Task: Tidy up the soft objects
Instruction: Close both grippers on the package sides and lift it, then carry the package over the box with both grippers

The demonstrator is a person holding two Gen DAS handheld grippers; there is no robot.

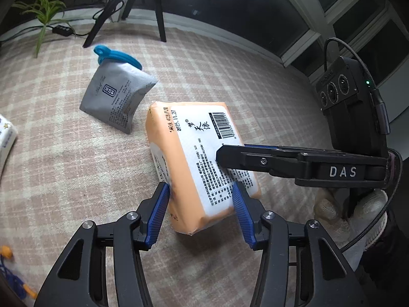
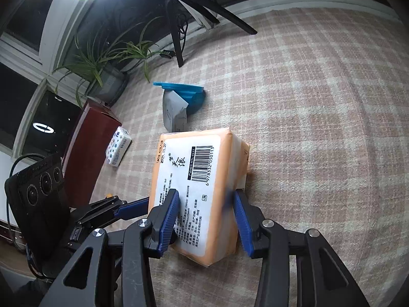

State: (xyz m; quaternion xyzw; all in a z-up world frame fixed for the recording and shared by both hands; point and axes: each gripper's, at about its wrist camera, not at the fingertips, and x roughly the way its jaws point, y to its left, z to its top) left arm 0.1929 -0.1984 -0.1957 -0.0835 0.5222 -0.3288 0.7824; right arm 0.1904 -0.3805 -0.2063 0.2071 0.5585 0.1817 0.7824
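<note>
An orange tissue pack (image 1: 179, 143) with a white printed label and barcode lies tilted over the plaid cloth. My left gripper (image 1: 200, 200) has its blue pads pressed on the pack's two long sides at the near end. My right gripper (image 2: 204, 212) also clamps the orange tissue pack (image 2: 204, 153) across its near end, one pad on the labelled face and one on the right side. The left wrist view shows the right gripper's fingers (image 1: 255, 158) reaching in from the right, held by a gloved hand (image 1: 358, 212). The left gripper's fingers (image 2: 127, 208) come in from the left in the right wrist view.
A grey pouch (image 1: 115, 99) (image 2: 175, 113) with a blue clip (image 1: 117, 55) stands beyond the pack. A white patterned pack (image 2: 118, 149) (image 1: 5, 138) lies left, beside a red-brown box (image 2: 87, 138). Potted plant (image 2: 102, 58) and tripod legs (image 1: 161, 20) stand at the cloth's far edge.
</note>
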